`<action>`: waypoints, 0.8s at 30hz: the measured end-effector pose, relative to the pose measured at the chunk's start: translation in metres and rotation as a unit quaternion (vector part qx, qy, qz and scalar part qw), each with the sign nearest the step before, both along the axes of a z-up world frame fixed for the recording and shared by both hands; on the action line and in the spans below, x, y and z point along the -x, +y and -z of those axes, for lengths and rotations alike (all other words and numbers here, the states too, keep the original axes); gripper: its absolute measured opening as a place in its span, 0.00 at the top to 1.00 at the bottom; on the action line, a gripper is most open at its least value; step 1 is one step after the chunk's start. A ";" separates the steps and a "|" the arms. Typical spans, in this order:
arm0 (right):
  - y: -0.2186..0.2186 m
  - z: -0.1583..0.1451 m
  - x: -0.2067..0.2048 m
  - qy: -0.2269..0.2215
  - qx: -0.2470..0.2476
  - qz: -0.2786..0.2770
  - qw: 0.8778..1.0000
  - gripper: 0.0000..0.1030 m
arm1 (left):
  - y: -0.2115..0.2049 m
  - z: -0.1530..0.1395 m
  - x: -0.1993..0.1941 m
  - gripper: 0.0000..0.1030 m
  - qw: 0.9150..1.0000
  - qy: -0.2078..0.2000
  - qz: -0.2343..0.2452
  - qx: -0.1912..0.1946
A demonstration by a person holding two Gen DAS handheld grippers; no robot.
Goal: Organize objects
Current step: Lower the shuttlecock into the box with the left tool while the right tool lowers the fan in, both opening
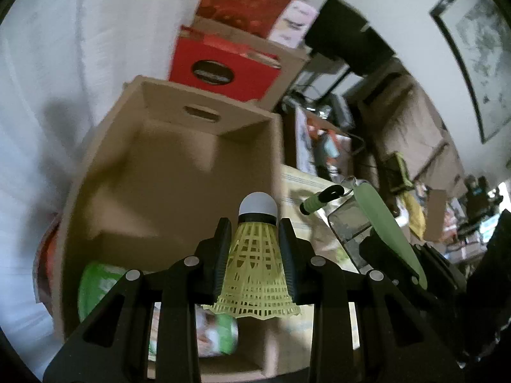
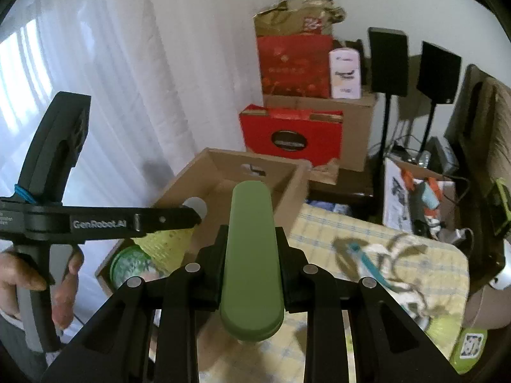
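Left gripper (image 1: 255, 249) clamps shuttlecock (image 1: 255, 265) above cardboard box (image 1: 179, 166); right gripper (image 2: 250, 255) clamps green case (image 2: 252, 255) short of it; neither deposited.

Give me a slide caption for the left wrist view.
Left claw grips a yellow shuttlecock above an open cardboard box.

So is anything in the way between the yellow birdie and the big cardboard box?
Nothing visible blocks it. The left gripper holds the yellow shuttlecock right over the open cardboard box. A green container lies inside the box near its close end, but the rest of the floor looks free.
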State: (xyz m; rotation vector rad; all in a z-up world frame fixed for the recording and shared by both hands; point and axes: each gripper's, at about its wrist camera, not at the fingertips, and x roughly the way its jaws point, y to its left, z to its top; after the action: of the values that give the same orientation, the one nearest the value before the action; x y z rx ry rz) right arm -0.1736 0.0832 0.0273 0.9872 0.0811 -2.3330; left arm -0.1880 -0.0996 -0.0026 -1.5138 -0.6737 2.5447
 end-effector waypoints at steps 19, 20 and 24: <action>-0.093 0.096 0.070 -0.067 -0.064 -0.016 0.996 0.75 | -0.054 0.085 0.054 0.73 0.995 -0.084 -0.037 0.032; -0.095 0.101 0.071 -0.070 -0.072 -0.015 0.995 0.75 | -0.054 0.087 0.056 0.73 0.995 -0.087 -0.036 0.033; -0.101 0.110 0.070 -0.063 -0.100 -0.024 0.993 0.75 | -0.052 0.098 0.063 0.73 0.994 -0.103 -0.031 0.033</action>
State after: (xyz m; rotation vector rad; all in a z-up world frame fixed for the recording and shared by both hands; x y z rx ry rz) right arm -0.2434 -0.0182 -0.0824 1.2141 0.2913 -2.2453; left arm -0.2511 -0.1512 -0.1003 -1.8231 -0.6762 2.5013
